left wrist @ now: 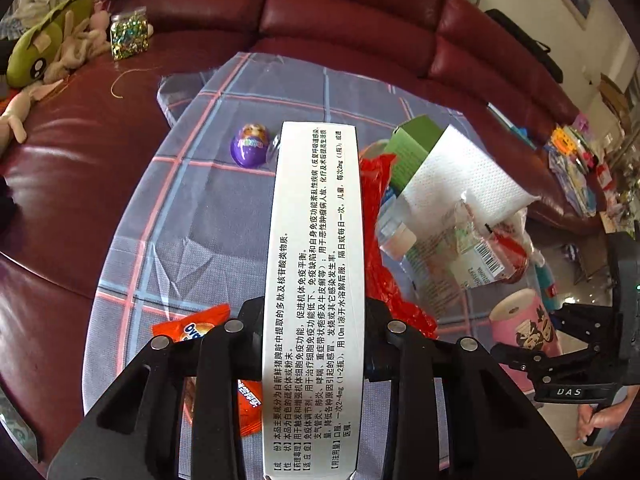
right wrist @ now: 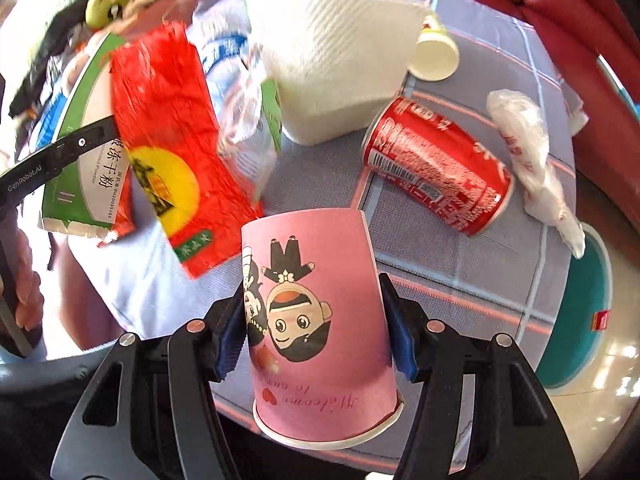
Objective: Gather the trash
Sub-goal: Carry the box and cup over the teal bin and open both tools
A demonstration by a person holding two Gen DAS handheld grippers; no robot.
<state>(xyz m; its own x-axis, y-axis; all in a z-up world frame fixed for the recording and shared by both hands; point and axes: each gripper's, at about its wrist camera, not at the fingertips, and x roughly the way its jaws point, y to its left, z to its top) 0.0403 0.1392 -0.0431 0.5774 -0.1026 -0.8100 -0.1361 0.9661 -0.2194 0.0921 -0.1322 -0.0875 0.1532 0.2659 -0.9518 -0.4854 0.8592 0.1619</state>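
My left gripper is shut on a long white medicine box printed with black text, lifted over the plaid tablecloth. The right wrist view shows the same box with green sides at the left. My right gripper grips a pink cartoon paper cup, with a blue pad pressed on each side. The cup sits at the table's near right edge. Loose trash includes a red can on its side, a red packet, a paper towel and a purple egg.
A small paper cup and a crumpled white bag lie near the can. An orange sachet lies under my left fingers. A maroon sofa wraps behind the table, with plush toys and a jar.
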